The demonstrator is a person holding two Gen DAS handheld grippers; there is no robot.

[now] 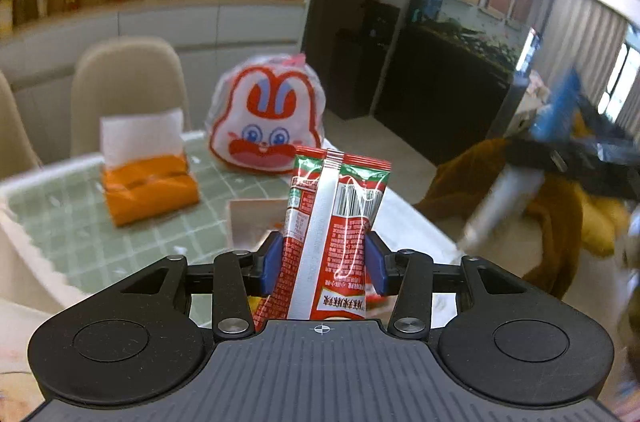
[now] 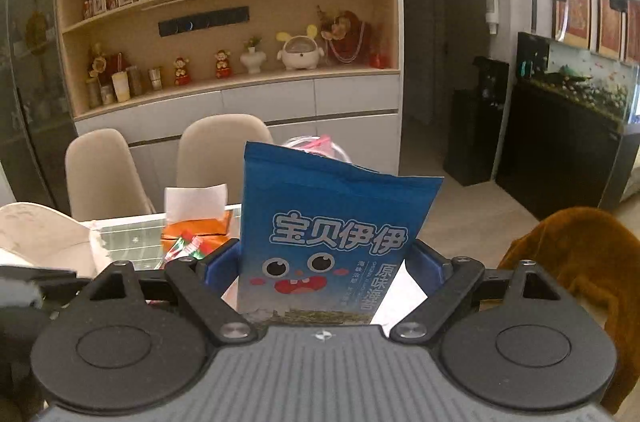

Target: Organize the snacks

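My left gripper is shut on a red and green snack packet, held upright above the table with its silver back seam facing the camera. My right gripper is shut on a blue snack bag with a cartoon face, held upright. In the left wrist view the right gripper and its blue bag show blurred at the far right. The red and green packet's top shows at the left in the right wrist view. A white box sits on the table just behind the packet.
A rabbit-print bag stands at the back of the green-checked table. An orange tissue pack lies to its left. Beige chairs stand behind the table. A chair with brown fabric is at the right. A shelf unit fills the back wall.
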